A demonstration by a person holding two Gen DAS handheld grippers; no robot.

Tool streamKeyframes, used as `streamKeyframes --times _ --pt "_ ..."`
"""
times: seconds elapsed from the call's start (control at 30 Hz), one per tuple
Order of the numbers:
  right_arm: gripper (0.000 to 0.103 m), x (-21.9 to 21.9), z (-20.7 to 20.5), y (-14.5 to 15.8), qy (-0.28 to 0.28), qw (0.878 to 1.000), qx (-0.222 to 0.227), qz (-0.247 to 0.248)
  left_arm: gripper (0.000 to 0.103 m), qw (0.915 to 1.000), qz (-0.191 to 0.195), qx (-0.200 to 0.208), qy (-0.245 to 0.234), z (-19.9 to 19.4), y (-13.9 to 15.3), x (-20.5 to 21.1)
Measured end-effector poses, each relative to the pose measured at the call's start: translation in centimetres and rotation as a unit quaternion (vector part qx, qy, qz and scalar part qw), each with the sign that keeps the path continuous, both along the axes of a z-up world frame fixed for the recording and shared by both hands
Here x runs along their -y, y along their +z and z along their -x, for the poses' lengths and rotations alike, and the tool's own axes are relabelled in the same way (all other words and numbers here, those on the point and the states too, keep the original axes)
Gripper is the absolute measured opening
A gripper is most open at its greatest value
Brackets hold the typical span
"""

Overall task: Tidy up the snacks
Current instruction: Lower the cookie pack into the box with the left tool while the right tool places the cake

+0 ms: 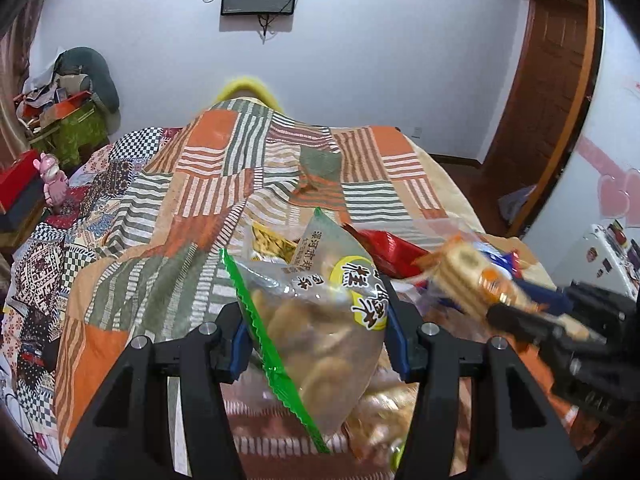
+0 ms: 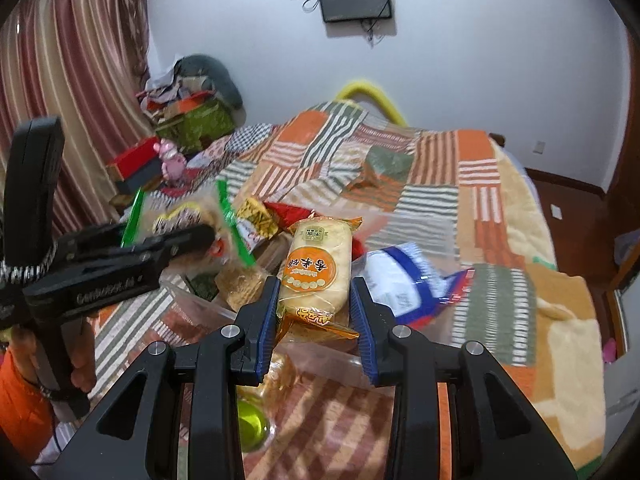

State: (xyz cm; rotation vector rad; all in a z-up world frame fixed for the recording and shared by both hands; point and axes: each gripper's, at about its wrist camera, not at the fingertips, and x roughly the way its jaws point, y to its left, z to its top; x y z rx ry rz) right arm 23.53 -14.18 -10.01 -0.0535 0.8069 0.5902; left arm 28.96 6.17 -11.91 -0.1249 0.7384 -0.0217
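Note:
My left gripper [image 1: 318, 320] is shut on a clear bag of biscuits with a green serrated edge [image 1: 320, 320], held above the bed. My right gripper [image 2: 314, 300] is shut on an orange-labelled pack of rice crackers [image 2: 318, 268]. That pack shows blurred at the right of the left wrist view [image 1: 472, 276], with the right gripper [image 1: 520, 320] behind it. The left gripper and its bag [image 2: 192, 220] show at the left of the right wrist view. Below lie a clear plastic bin [image 2: 332, 360], a blue-and-white bag [image 2: 400, 280], a yellow pack [image 2: 256, 216] and a red pack [image 1: 392, 252].
A patchwork bedspread [image 1: 224, 184] covers the bed. A cluttered side table [image 1: 68, 120] with boxes and a pink toy [image 1: 54, 180] stands at the left. A wooden door [image 1: 552, 80] is at the right. A green-yellow item [image 2: 252, 420] lies in the bin.

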Motion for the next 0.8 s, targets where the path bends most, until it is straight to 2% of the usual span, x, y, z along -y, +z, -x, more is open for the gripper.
streamKeyframes --times 0.2,0.4,0.5,0.63,0.8 --pt "0.032 -1.6 -0.9 -1.5 0.014 1.000 -0.014 0.013 0.054 0.9999 0.001 -0.011 0.005 -2.4 -1.5 -0.3" --pt "0.032 -1.9 -1.7 -1.8 0.007 1.000 -0.010 0.027 0.055 0.9999 0.004 -0.008 0.008 -3.1 -2.0 -0.1" --pt "0.033 -1.8 -1.7 -1.7 -0.002 0.999 -0.003 0.039 0.059 0.9998 -0.004 -0.015 0.009 -3.1 -2.2 0.1" --pt "0.035 -1.4 -1.5 -1.7 -0.007 0.999 -0.005 0.046 0.062 0.9995 0.005 -0.033 0.002 -2.8 -2.5 -0.1" --pt "0.037 -0.7 -0.4 -1.2 -0.006 0.999 -0.006 0.044 0.065 0.9996 -0.017 -0.021 -0.011 -0.9 -1.7 0.6"
